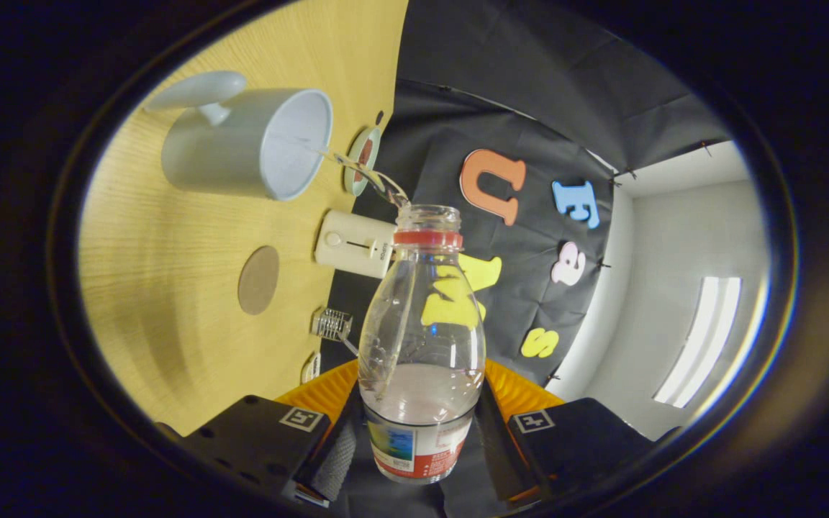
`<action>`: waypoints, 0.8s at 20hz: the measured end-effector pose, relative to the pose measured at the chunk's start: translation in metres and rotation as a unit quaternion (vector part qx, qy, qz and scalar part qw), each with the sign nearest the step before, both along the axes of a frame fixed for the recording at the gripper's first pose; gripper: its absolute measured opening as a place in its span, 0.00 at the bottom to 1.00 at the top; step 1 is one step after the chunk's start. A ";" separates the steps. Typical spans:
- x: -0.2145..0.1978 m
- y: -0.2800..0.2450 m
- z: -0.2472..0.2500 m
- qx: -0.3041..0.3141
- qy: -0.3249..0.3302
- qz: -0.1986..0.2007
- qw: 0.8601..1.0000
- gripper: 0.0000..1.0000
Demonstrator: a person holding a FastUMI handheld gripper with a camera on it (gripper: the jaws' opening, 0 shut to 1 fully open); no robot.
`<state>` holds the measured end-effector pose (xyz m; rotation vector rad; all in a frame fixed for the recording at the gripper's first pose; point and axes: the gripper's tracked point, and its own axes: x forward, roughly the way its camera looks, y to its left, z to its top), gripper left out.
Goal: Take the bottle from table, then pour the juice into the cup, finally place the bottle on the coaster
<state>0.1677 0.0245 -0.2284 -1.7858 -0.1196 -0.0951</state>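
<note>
Between the jaws, pinched at its labelled base: clear bottle (420, 338), neck tipped toward the cup (252, 144), stream arcing in. Beside the cup on the bench (162, 273), round coaster (258, 280), unoccupied.

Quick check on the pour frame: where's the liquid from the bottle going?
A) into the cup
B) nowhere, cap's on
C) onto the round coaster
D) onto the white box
A: a thin stream leaves the open mouth of the bottle, held tilted between the tool's two fingers, and arcs into the cup.
</note>
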 end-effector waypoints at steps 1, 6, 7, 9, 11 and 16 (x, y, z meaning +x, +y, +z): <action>0.001 -0.001 0.001 -0.001 0.000 -0.001 1.000 0.81; -0.001 0.001 0.000 -0.011 0.003 -0.004 1.000 0.81; -0.001 0.001 0.000 -0.013 0.004 -0.004 1.000 0.81; -0.002 0.000 -0.001 -0.016 0.004 -0.005 1.000 0.81; -0.001 -0.001 -0.004 -0.021 0.010 -0.007 1.000 0.81; -0.002 -0.001 -0.002 -0.033 0.011 -0.010 0.999 0.81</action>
